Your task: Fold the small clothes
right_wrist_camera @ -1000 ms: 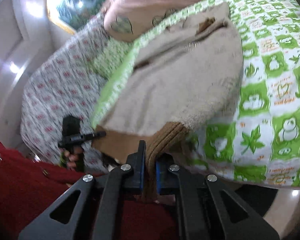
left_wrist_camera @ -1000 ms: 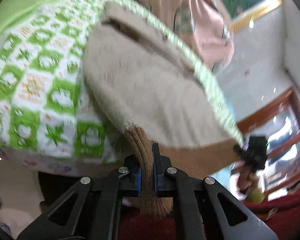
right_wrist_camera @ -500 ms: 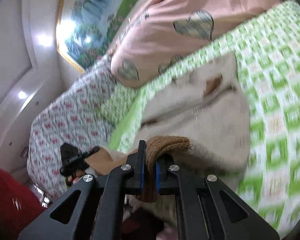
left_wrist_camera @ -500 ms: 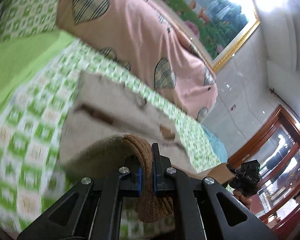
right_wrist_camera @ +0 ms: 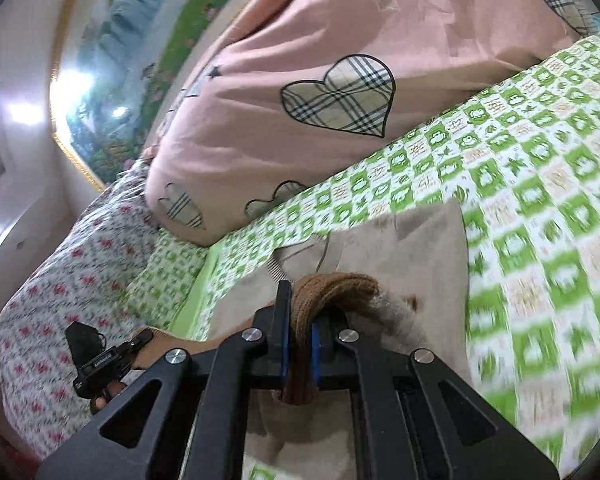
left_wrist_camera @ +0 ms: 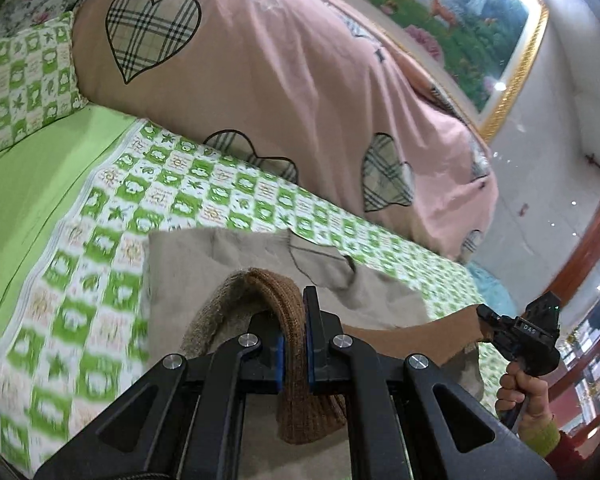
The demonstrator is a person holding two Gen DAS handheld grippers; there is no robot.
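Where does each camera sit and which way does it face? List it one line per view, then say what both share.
Left wrist: on the left gripper, facing along its fingers across the bed toward the pink quilt; its fingers pinch the brown ribbed hem; the right gripper and its hand show at far right.
Right wrist: on the right gripper, facing the same quilt; fingers pinch the hem; the left gripper shows at lower left.
Shared: beige garment, green checked sheet, quilt, framed painting.
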